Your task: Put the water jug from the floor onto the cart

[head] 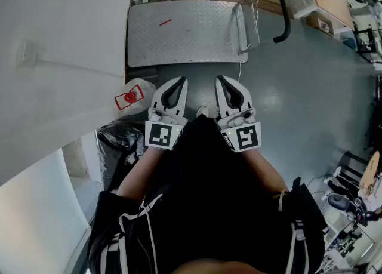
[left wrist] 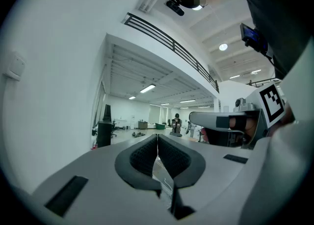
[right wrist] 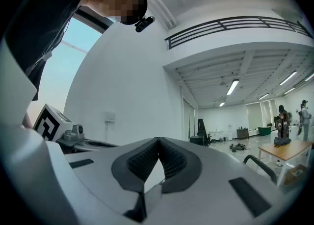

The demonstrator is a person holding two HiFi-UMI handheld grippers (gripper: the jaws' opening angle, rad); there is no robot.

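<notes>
No words, numbers or brand names can be read anywhere. The white marker cubes [head: 163,135] on the left tongs [head: 181,80] and right tongs [head: 219,79] show only black square patterns.

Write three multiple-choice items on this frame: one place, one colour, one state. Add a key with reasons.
1. Where is the water jug relative to the cart?
A) on its deck
B) on the floor by its near left corner
C) hanging from it

2. What colour is the cart's handle?
A) black
B) yellow
C) blue

3. The left hand-held gripper and right hand-held gripper are:
A) both open
B) both shut, empty
C) both shut on the jug

Key:
1 B, the jug sits off the deck.
2 A, the bent bar is black.
3 B, each gripper view shows jaws meeting with nothing between.
</notes>
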